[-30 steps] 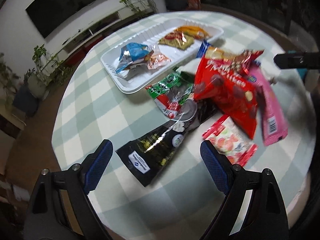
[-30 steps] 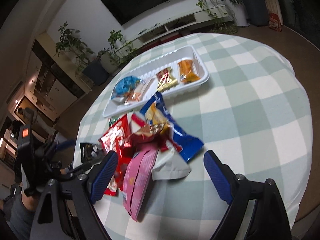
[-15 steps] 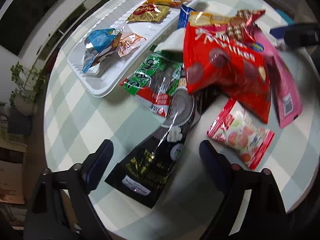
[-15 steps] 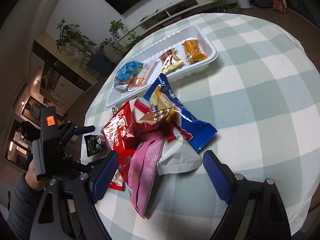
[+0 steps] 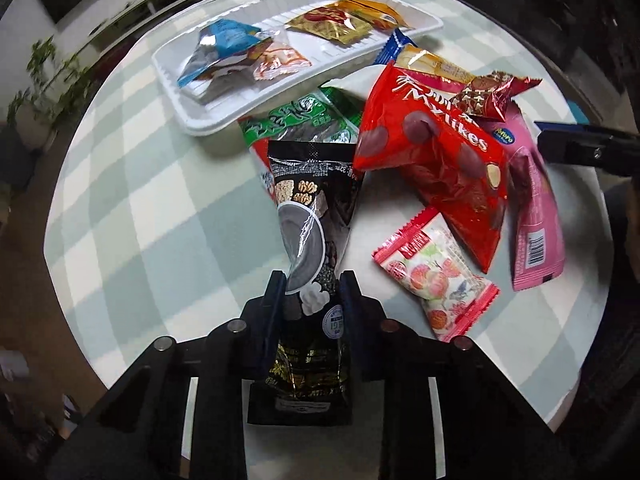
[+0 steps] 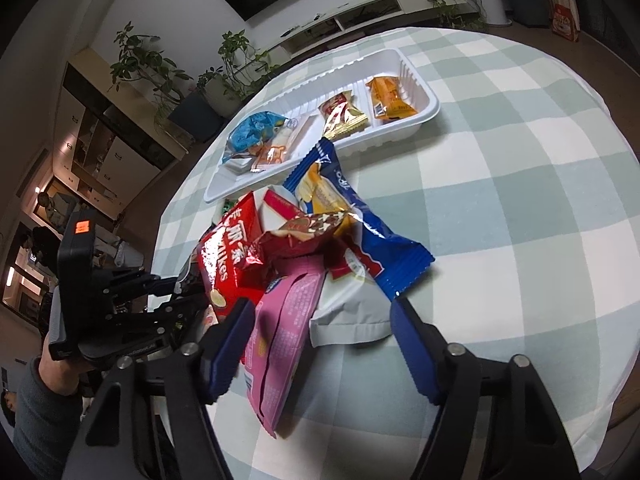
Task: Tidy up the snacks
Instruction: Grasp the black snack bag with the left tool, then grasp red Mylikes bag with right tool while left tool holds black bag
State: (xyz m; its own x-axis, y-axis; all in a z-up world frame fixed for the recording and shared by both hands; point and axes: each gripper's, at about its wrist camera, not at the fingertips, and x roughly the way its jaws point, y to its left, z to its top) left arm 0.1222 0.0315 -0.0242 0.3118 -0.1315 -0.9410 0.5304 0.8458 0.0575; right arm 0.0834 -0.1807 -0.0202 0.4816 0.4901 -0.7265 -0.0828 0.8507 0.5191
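The left gripper [image 5: 313, 292] is closed, its two dark blue fingers [image 5: 276, 300] pressed against the sides of a black snack pouch [image 5: 310, 240] (the pouch runs back between the finger arms toward the camera). The right gripper [image 6: 320, 332] is held wide open, low and tilted downward, with one finger to each side of its view. In the right wrist view the left gripper body [image 6: 116, 304] is carried by a hand [image 6: 60, 364] in a grey sleeve, apparently gripping the handle from below.

Snack pile [image 6: 304, 248] crowding white tray [image 6: 424, 92]
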